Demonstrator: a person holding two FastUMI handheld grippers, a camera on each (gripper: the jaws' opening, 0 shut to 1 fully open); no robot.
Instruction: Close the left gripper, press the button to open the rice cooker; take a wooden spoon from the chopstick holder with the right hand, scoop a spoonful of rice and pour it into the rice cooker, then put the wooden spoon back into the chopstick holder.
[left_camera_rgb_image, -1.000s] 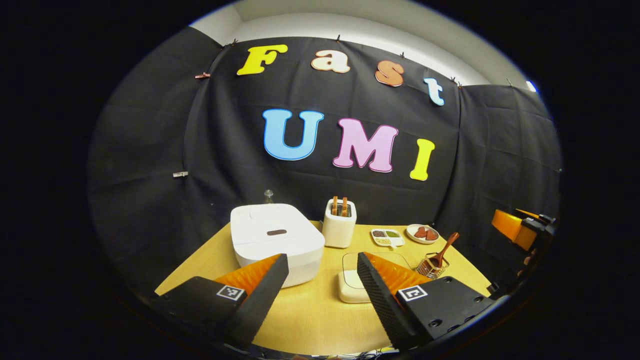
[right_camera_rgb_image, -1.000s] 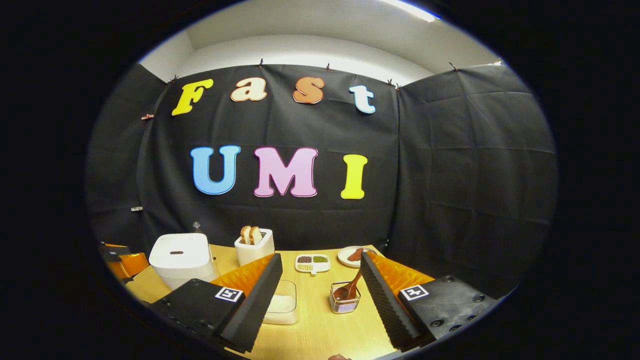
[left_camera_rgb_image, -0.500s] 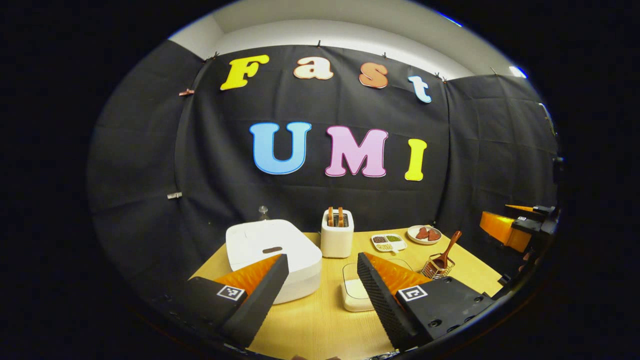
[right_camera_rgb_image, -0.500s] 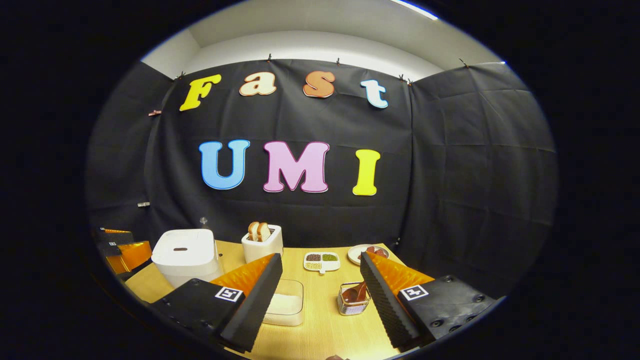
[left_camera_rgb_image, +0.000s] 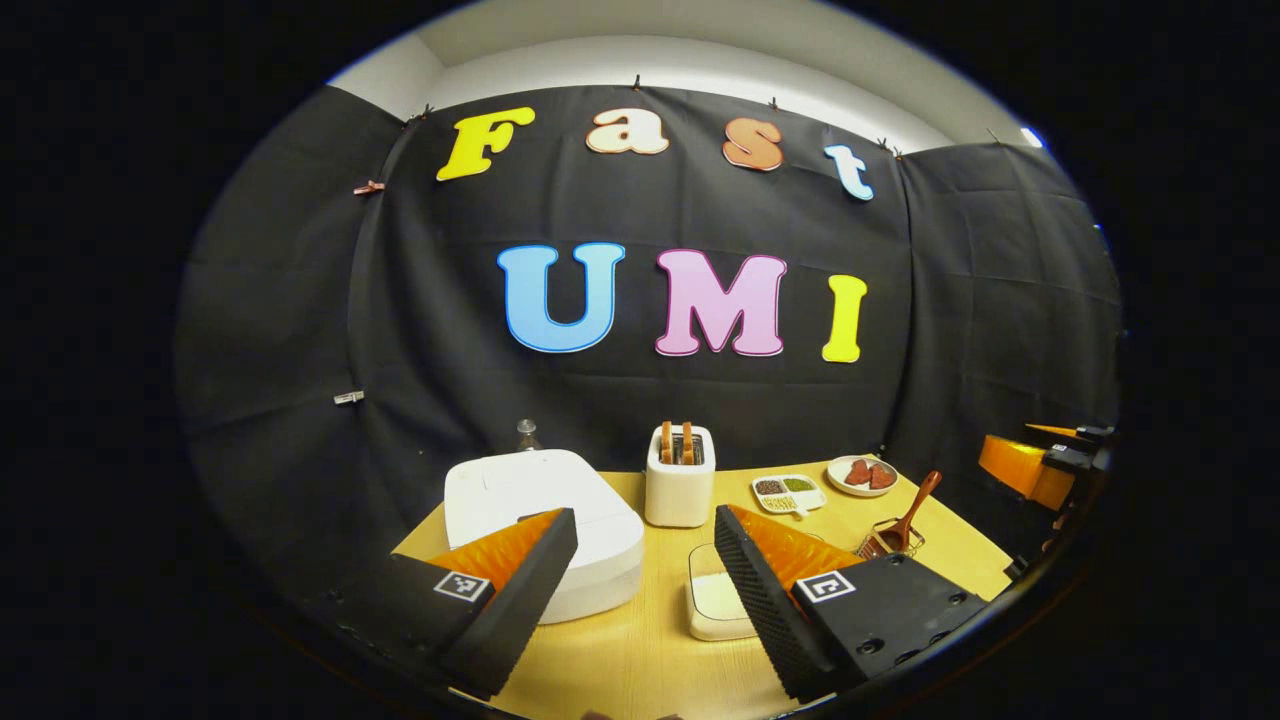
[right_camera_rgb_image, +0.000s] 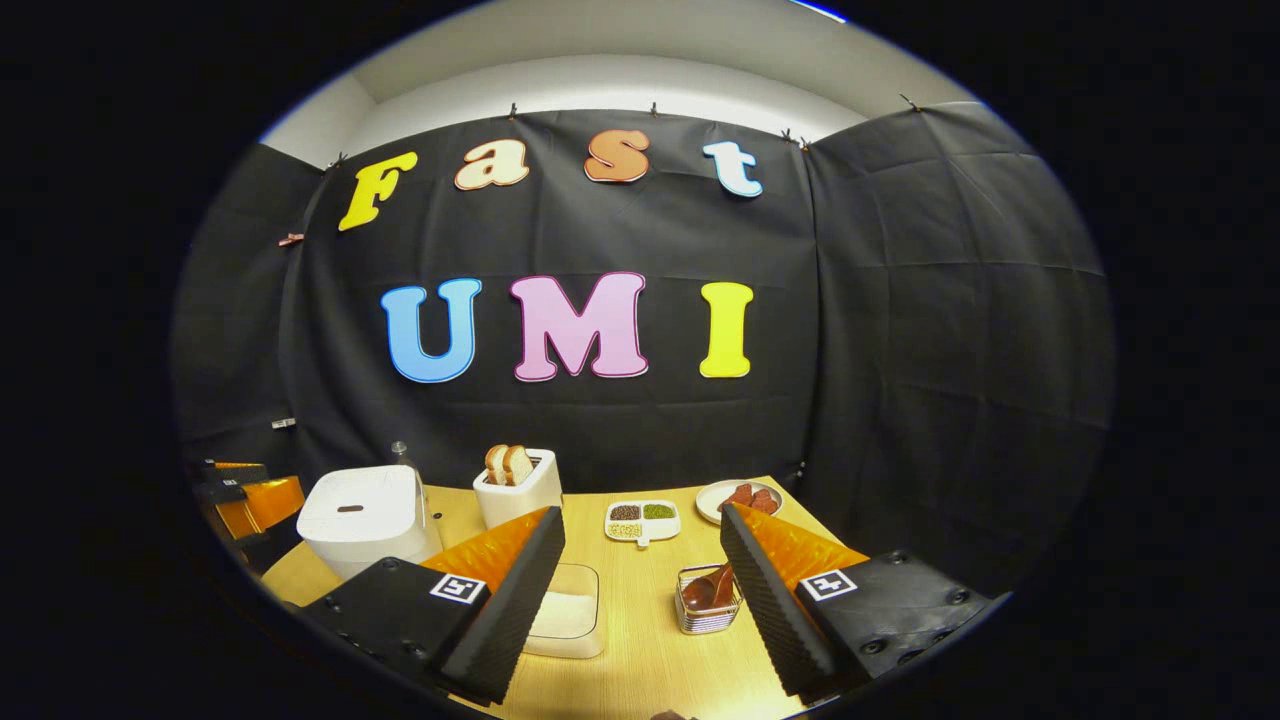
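Observation:
The white rice cooker (left_camera_rgb_image: 530, 505) (right_camera_rgb_image: 360, 515) stands lid-down at the table's back left. A wooden spoon (left_camera_rgb_image: 915, 505) (right_camera_rgb_image: 705, 590) leans in the wire chopstick holder (left_camera_rgb_image: 890, 543) (right_camera_rgb_image: 705, 610). A clear box of rice (left_camera_rgb_image: 715, 600) (right_camera_rgb_image: 565, 610) lies between cooker and holder. My left gripper (left_camera_rgb_image: 645, 520) is open above the table's front, the cooker behind its left finger. My right gripper (right_camera_rgb_image: 642, 517) is open too, with the holder just inside its right finger but farther off. Each gripper appears at the far edge of the other's view (left_camera_rgb_image: 1040, 465) (right_camera_rgb_image: 245, 495).
A white toaster (left_camera_rgb_image: 680, 475) (right_camera_rgb_image: 515, 490) with bread stands behind the rice box. A divided dish (left_camera_rgb_image: 790, 490) (right_camera_rgb_image: 640, 520) and a plate of reddish food (left_camera_rgb_image: 865, 473) (right_camera_rgb_image: 735, 497) sit at the back right. The wooden table (left_camera_rgb_image: 620, 660) (right_camera_rgb_image: 650, 650) ends at black cloth walls.
The left gripper's view has levelled and the cooker now sits partly behind its left finger. In the right gripper's view the holder has slid close to the right finger. Both stay open.

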